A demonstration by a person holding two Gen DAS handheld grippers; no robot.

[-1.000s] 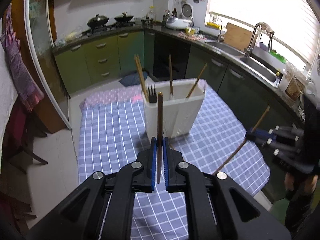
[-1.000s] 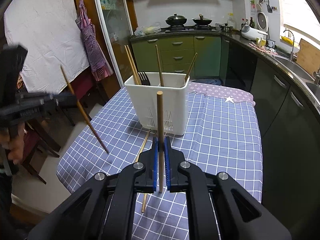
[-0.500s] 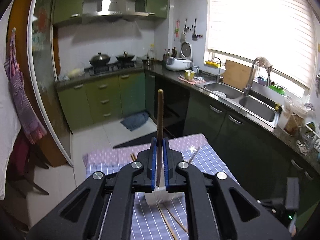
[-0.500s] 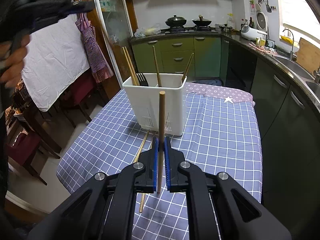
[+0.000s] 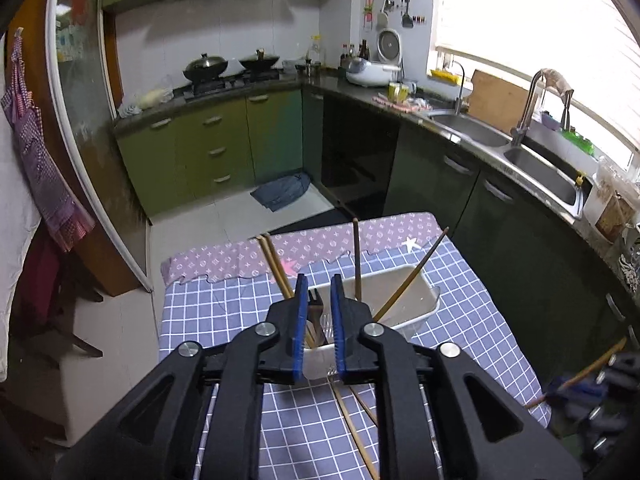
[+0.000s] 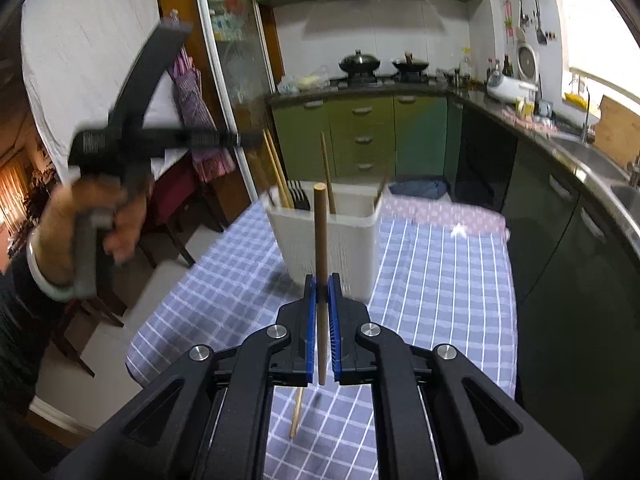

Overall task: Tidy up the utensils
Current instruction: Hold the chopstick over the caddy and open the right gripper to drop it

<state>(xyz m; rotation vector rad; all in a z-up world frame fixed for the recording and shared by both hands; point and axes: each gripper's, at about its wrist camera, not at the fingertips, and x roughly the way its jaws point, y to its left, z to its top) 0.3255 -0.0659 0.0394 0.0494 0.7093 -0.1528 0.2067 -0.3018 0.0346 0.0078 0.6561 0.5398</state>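
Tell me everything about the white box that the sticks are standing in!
The white utensil holder is a tall rectangular plastic bin with an open top and rows of small drain slots low on its walls. It stands upright on the blue checked tablecloth. Inside, wooden chopsticks lean against its rim, one straight, others tilted, beside a dark fork with tines up. More chopsticks lie on the cloth right beside its base; whether they touch it is unclear. Neither hand-held gripper touches it.

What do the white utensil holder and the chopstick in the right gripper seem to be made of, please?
The utensil holder looks like matte white plastic: thin moulded walls with fine slotted perforations. The chopstick, pinched in the right gripper, looks like wood or bamboo: plain brown, dull, unvarnished as far as shown.
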